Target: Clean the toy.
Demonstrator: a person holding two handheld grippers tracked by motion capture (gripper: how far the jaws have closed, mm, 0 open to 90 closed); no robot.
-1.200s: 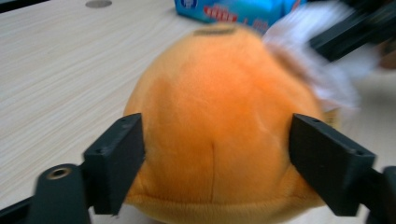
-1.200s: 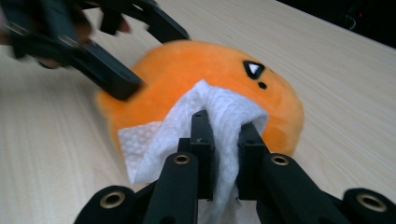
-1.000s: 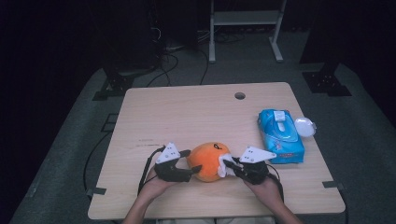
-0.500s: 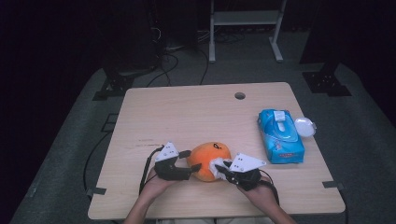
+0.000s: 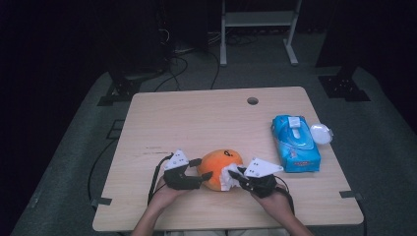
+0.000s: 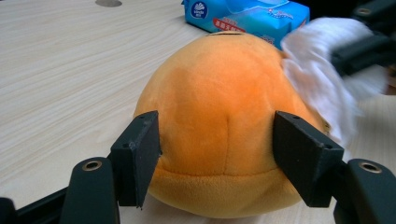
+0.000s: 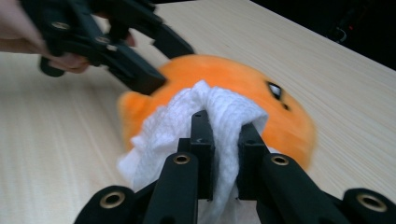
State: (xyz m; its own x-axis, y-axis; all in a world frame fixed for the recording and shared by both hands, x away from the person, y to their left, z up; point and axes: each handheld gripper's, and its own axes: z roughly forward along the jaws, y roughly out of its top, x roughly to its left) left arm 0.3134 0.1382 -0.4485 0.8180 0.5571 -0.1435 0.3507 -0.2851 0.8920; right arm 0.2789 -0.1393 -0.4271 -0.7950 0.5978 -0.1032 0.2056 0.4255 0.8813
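Right gripper (image 5: pixel 235 176) shifted left; wipes pack (image 5: pixel 295 143) beyond.

Plush, cloth and matt plastic on pale wood

We see a round orange plush toy (image 6: pixel 224 135) with short, soft, matt pile, a white textured cloth wipe (image 7: pixel 205 121) with a woven, nubbly surface, matt black plastic gripper jaws, a glossy blue plastic wipes packet (image 5: pixel 296 142), and a smooth light wood-grain table (image 5: pixel 196 118).
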